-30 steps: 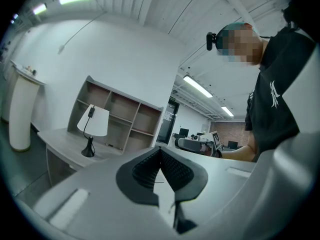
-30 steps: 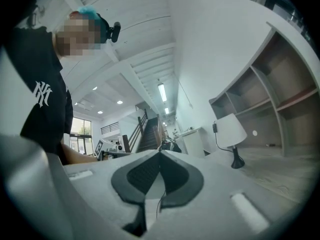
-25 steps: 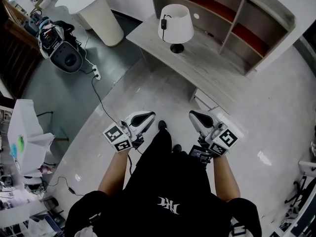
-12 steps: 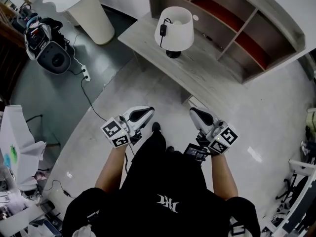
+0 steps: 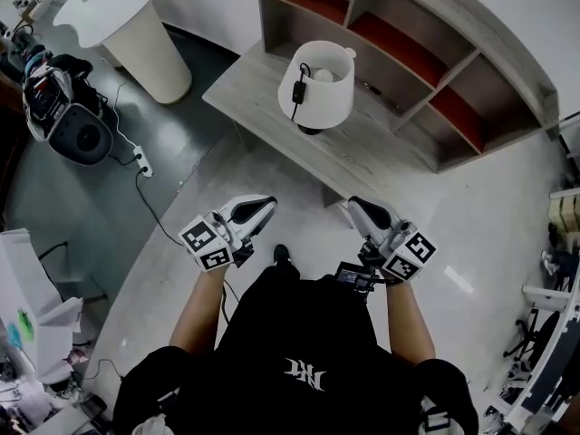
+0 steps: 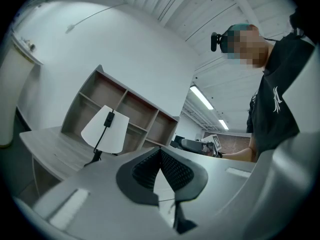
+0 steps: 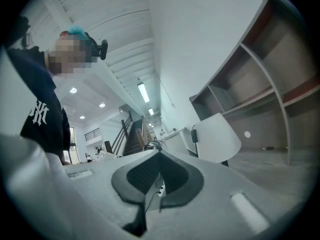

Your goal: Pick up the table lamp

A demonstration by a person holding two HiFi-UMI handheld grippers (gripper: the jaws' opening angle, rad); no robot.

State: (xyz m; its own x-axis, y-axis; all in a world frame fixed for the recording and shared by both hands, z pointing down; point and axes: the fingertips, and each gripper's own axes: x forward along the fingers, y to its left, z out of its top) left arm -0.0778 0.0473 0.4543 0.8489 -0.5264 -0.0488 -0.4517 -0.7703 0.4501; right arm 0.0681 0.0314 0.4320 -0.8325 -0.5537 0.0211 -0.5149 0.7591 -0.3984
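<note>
Facing the table lamp [image 5: 315,87], both hand-held grippers [image 5: 268,204] [image 5: 352,206] point level, closed.

Bright, even light; fisheye-warped edges

A pale wood desk [image 5: 372,143] stands at my twelve o'clock on the glossy light floor [image 5: 299,198]. The table lamp [image 5: 315,84] stands upright on the desk's left half, its cord and switch draped over the shade. An open shelf unit [image 5: 399,43] rises along the desk's far edge. At ten o'clock a power strip [image 5: 141,162] lies on the darker floor.
</note>
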